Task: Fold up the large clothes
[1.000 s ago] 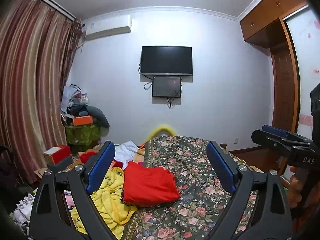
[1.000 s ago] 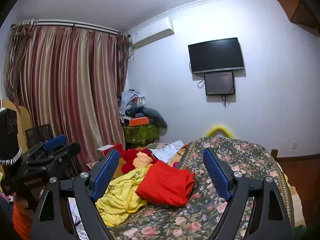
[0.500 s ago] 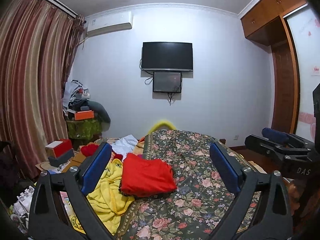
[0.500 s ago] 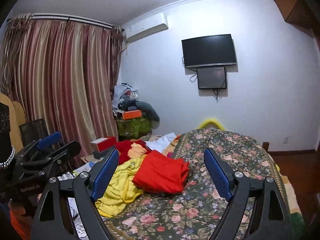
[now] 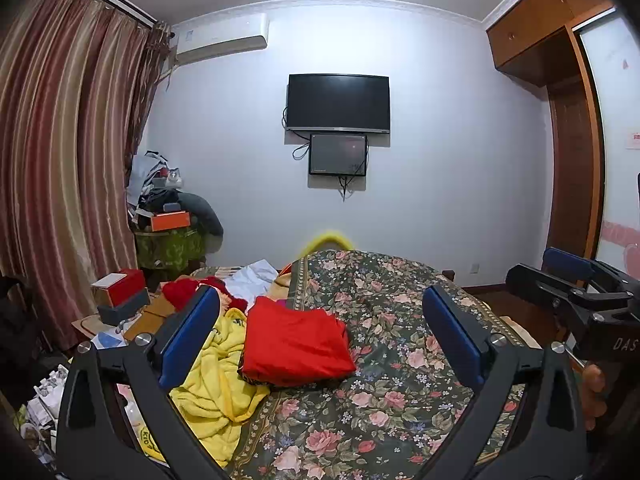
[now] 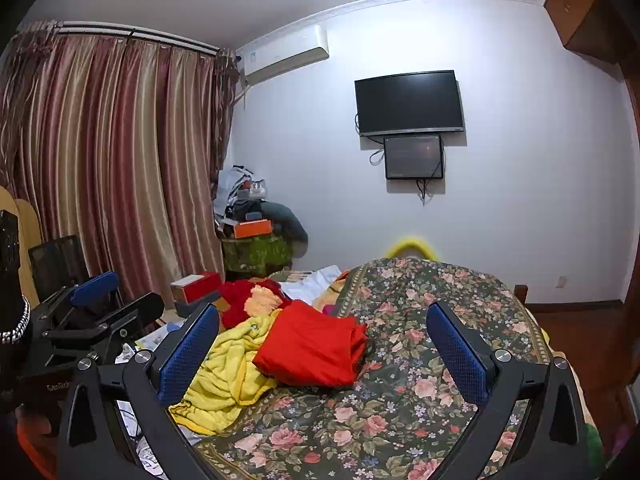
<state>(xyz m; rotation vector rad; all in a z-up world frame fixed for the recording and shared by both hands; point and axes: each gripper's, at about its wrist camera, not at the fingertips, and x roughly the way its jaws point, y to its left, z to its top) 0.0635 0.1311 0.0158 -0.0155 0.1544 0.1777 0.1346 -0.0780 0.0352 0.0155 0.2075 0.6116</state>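
Observation:
A folded red garment [image 5: 296, 344] [image 6: 312, 350] lies on the floral bed cover [image 5: 392, 320] [image 6: 420, 360], left of its middle. A crumpled yellow garment [image 5: 212, 380] [image 6: 232, 360] spills beside it over the bed's left edge. My left gripper [image 5: 320, 296] hovers above the near end of the bed, its jaws opening wide with nothing between them. My right gripper [image 6: 323, 310] hangs at a like height, jaws also opening and empty. Each gripper shows at the edge of the other's view: the right gripper [image 5: 568, 280], the left gripper [image 6: 96, 300]. Neither touches any cloth.
More clothes lie behind the yellow one: a red fluffy item [image 5: 184, 290] and white cloth [image 5: 252, 280]. Red and grey boxes [image 5: 118, 286] sit left of the bed. A cluttered green-covered stand [image 5: 168, 240] fills the corner by the curtains [image 5: 60, 160]. A wardrobe [image 5: 572, 160] stands right.
Both pairs of jaws have spread a little wider. The views have tipped slightly, so the bed sits lower in both. The garments have not moved.

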